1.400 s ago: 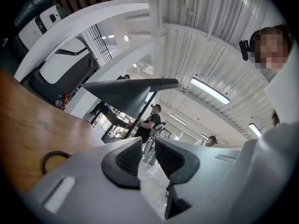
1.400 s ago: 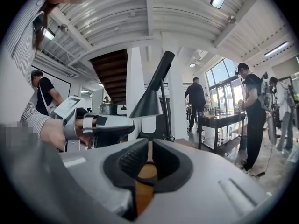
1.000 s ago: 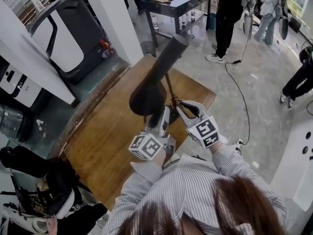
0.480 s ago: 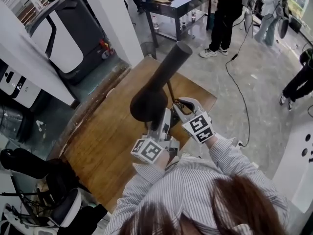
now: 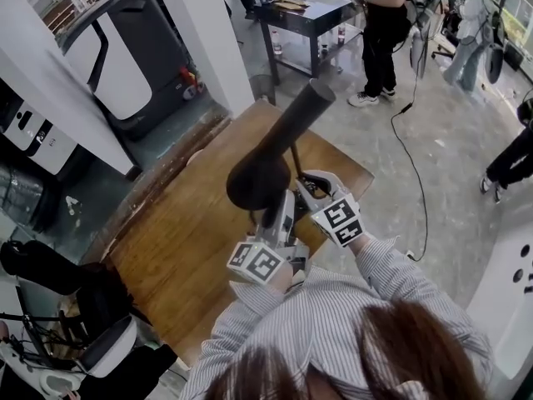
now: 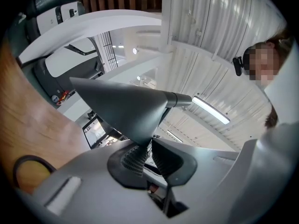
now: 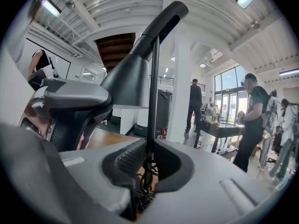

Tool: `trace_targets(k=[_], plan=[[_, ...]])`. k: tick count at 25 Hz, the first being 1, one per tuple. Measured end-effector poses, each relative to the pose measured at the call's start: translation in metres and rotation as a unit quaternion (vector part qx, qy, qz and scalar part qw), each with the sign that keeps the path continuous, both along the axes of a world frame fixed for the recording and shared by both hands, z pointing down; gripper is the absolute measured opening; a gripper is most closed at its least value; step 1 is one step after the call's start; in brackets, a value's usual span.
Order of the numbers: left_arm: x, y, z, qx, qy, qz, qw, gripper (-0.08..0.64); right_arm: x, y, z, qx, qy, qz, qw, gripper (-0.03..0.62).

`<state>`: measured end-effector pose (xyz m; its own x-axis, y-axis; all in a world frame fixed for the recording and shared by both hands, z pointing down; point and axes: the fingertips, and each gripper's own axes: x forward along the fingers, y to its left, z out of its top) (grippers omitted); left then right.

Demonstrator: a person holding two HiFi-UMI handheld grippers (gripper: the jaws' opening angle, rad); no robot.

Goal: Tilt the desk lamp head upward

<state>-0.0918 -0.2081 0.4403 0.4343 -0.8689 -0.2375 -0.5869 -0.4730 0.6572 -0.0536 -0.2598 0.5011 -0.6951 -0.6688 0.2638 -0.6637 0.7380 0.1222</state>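
Where it rises over the wooden counter (image 5: 191, 240), the lamp head (image 5: 265, 173) is a dark cone, wide mouth lowest, narrow neck slanting up and away.

- Left gripper (image 5: 280, 207): directly under the lamp head, pointing slightly upward. Its jaws have just been closing, and the ribbed pads now pinch the cone's lower rim between them.
- Stem (image 5: 294, 158): thin dark rod, near upright, just right of the lamp head and joining its neck.
- Right gripper (image 5: 301, 182): closed on the stem low down, with the rod clamped between both pads and a tangle of cable below them.
- The two grippers sit side by side, close together, toward the counter's near right part.
- Surroundings: white pillar (image 5: 208, 32) beyond the counter's far end. Dark table (image 5: 312, 7) further back, with a person (image 5: 385, 32) in black beside it.
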Motion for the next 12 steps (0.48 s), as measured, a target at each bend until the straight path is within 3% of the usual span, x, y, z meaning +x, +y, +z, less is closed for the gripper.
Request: trace_targets(k=[12], plan=[[-0.012,0.001,-0.001,0.010,-0.035,-0.004,0.9993,0.026,0.000,-0.002,0.001,-0.007,-0.024,-0.003,1.000,0.046]])
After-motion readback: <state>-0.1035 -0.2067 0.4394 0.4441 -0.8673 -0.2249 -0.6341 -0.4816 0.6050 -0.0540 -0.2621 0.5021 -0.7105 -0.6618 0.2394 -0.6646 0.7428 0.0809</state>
